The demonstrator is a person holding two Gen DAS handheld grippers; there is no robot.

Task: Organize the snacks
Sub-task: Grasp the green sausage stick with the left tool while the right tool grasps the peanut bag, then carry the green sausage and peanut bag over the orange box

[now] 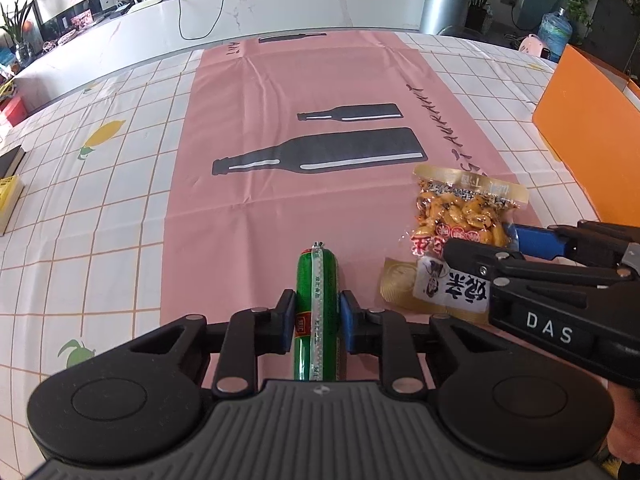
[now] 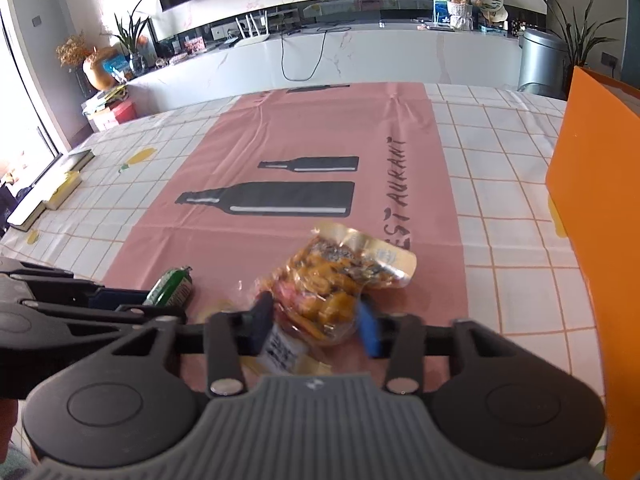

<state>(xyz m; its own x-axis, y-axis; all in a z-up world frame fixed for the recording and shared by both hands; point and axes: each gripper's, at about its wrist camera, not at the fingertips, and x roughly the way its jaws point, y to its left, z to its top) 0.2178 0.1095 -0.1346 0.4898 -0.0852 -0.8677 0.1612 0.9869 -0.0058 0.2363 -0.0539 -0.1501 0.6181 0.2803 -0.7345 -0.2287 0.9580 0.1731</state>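
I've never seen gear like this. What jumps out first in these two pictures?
Two black hand-held grippers work side by side over a pink mat printed with black bottles. The left gripper has its blue pads around a green sausage stick, while the right gripper pinches a clear packet of yellowish snacks. At the right edge of the checked tablecloth stands a bright orange box.

Left gripper (image 1: 317,322): black, two-fingered, blue pads, angled steeply downward; pads pressed on both sides of a green plastic-wrapped sausage stick (image 1: 317,304).
Right gripper (image 2: 316,326): same build, tilted downward beside the left; pads clamped on a clear pouch of orange-brown snacks (image 2: 328,292).
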